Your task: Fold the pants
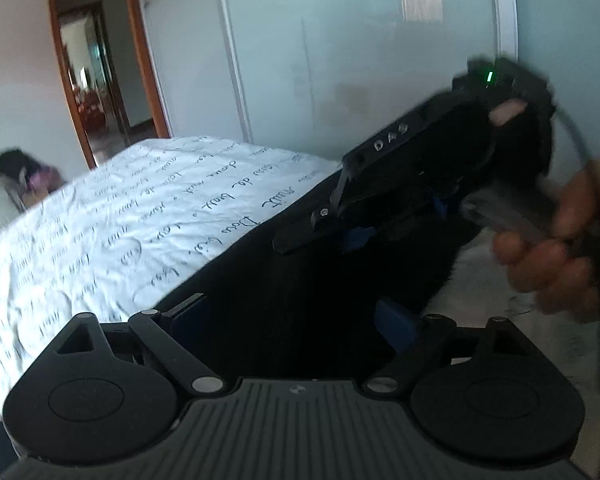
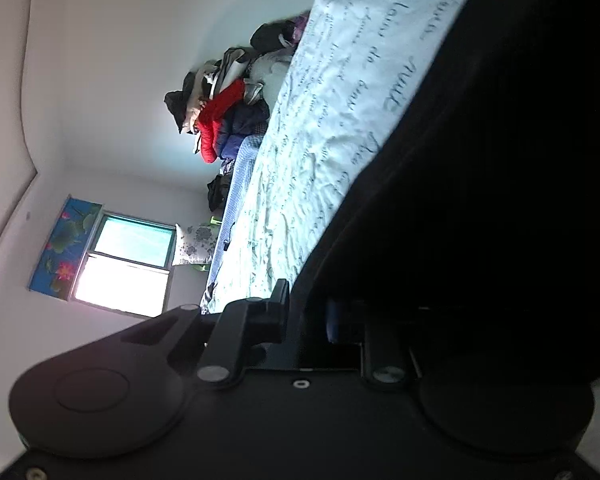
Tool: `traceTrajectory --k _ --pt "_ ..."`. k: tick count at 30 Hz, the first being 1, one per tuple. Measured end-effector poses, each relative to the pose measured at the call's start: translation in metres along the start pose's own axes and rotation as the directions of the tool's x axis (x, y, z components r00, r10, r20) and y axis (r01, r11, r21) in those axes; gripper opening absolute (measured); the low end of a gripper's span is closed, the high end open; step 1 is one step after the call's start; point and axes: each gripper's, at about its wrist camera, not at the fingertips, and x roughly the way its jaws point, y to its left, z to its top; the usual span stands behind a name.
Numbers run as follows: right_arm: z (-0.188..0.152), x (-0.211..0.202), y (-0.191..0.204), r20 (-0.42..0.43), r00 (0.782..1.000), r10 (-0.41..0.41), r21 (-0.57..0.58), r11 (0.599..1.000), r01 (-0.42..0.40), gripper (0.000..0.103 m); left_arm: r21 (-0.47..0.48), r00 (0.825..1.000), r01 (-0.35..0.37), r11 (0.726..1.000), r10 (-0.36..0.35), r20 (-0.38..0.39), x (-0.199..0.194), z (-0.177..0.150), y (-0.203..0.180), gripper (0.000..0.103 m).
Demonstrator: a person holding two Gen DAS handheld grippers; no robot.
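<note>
The black fabric pants (image 1: 300, 280) lie on the white bed sheet printed with dark handwriting (image 1: 112, 220), and in the left wrist view their dark mass runs from right in front of the left gripper (image 1: 300, 316) up and away toward the right, a long slanting edge dividing cloth from sheet. The left gripper sits directly at the near part of the garment; its blue-padded fingertips (image 1: 396, 320) stand apart with black cloth filling the space between them, so it seems spread around the fabric, though whether it actually pinches is hard to tell against the dark.

Further right in the same view, the right gripper (image 1: 320, 236) reaches in over the upper part of the pants, held by the person's bare right hand (image 1: 568, 256). Its jaws look nearly together at the cloth, but blur hides the contact.

In the right wrist view the pants fill the right side, and the right gripper's own fingers are buried in black; I cannot tell if they are clamped. A heap of red, blue and dark clothes (image 2: 224, 120) sits well apart at the far end of the bed.

Both grippers are at the garment, so the coming fold probably turns on carrying one end along that long slanting axis.
</note>
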Motion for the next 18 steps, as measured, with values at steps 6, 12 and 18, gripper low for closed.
traceTrajectory --k 6,12,18 --pt "0.002 -0.007 0.003 0.027 0.997 0.068 0.025 0.997 -0.069 0.021 0.05 0.996 -0.052 0.997 0.056 -0.076 0.031 0.012 -0.011 0.09" --pt "0.003 -0.01 -0.012 -0.001 0.998 0.069 0.105 0.992 -0.068 0.04 -0.093 0.981 -0.092 0.991 0.075 -0.177 0.052 0.013 0.013 0.016" --pt "0.007 -0.063 -0.024 0.18 0.981 0.068 0.161 0.982 -0.097 0.085 -0.187 0.993 -0.078 0.979 0.06 -0.098 0.028 0.025 0.031 0.008"
